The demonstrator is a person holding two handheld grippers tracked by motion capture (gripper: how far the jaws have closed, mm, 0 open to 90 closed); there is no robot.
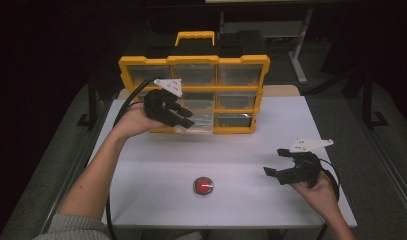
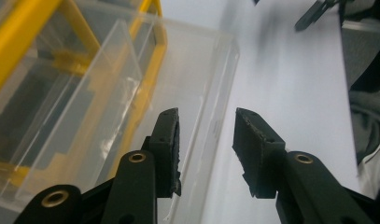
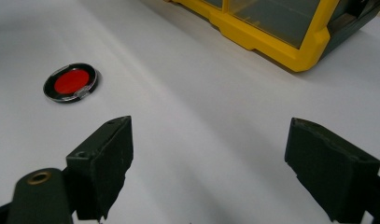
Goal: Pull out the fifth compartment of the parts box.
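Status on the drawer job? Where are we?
Done: one clear drawer is pulled partway out of the yellow organizer. In hand: the left claw sits at that drawer's front edge, jaws apart, not pressing it. Left: the red disc lies untouched on the table; the right claw hovers open, empty.

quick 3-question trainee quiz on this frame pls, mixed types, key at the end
1. True or false: the left gripper is at the clear drawer pulled out of the yellow organizer.
2. What lies on the table between the two hands? A) a red disc in a black ring B) a blue cup C) a screwdriver
3. Are the right gripper jaws open or shut?

Key: 1 true; 2 A, the red disc; 3 open, nothing between them.
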